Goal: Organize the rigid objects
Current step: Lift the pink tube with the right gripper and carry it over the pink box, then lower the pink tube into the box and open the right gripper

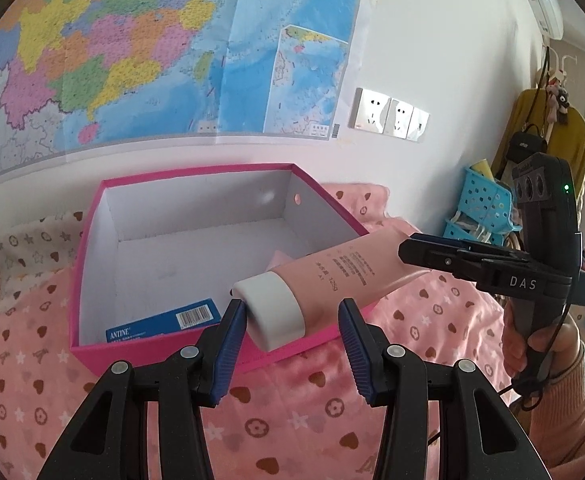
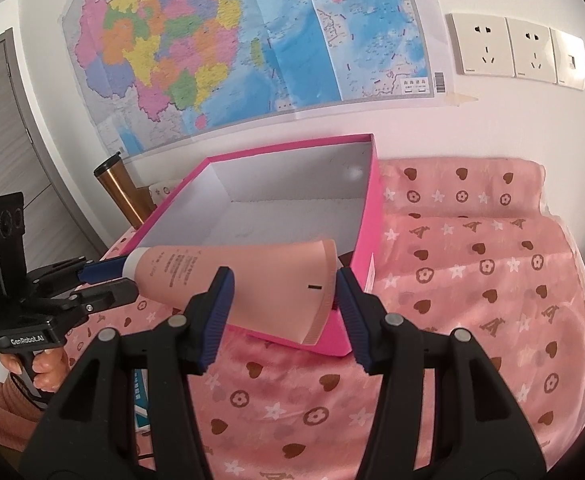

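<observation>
A pink tube with a white cap [image 1: 324, 280] hangs over the front right corner of an open pink box [image 1: 88, 236]. My right gripper [image 2: 282, 308] is shut on the tube's flat crimped end [image 2: 276, 284]; it also shows in the left wrist view [image 1: 432, 254]. My left gripper [image 1: 290, 340] is open, its blue pads either side of the white cap, the left pad touching or nearly touching it. In the right wrist view the left gripper [image 2: 110, 280] sits at the cap end. A blue carton [image 1: 164, 322] lies inside the box.
The box stands on a bed with a pink patterned cover [image 2: 472, 280]. A wall with a map [image 2: 232, 40] and sockets [image 2: 520, 50] is close behind. A copper flask [image 2: 122, 188] stands left of the box. Blue baskets [image 1: 484, 204] stand at the right.
</observation>
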`<state>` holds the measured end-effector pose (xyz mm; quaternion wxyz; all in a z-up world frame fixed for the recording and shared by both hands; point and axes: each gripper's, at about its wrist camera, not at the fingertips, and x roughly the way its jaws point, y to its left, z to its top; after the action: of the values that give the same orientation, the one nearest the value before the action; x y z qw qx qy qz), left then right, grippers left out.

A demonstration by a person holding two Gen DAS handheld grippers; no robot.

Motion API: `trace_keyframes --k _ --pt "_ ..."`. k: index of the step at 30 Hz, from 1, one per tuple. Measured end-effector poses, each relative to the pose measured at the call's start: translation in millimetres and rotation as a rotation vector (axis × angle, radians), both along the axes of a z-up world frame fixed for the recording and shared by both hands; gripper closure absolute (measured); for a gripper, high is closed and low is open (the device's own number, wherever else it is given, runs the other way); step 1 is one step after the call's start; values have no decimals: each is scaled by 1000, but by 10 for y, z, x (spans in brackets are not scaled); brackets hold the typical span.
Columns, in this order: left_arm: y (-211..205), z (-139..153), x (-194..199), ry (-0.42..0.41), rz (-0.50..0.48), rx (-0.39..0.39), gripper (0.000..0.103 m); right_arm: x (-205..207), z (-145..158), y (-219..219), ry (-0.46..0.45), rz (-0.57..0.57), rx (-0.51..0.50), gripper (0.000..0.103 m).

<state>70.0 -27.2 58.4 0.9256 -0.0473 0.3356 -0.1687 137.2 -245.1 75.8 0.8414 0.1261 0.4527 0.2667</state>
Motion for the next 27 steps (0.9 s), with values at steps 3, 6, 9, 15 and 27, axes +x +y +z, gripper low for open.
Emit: trace_keyframes --k 3,6,9,15,27 --pt "-10 6 21 -7 7 11 55 53 -6 -5 -4 -2 -3 48" --pt "-17 12 54 -10 10 19 55 108 -8 4 -6 2 -12 48" --pt "-12 18 101 -9 13 17 55 157 -13 2 -6 3 -15 48" --pt "-27 13 164 -9 18 23 55 235 -19 5 -10 3 -23 48" --pt "-35 -17 257 6 30 27 55 325 -61 30 -6 7 -32 48"
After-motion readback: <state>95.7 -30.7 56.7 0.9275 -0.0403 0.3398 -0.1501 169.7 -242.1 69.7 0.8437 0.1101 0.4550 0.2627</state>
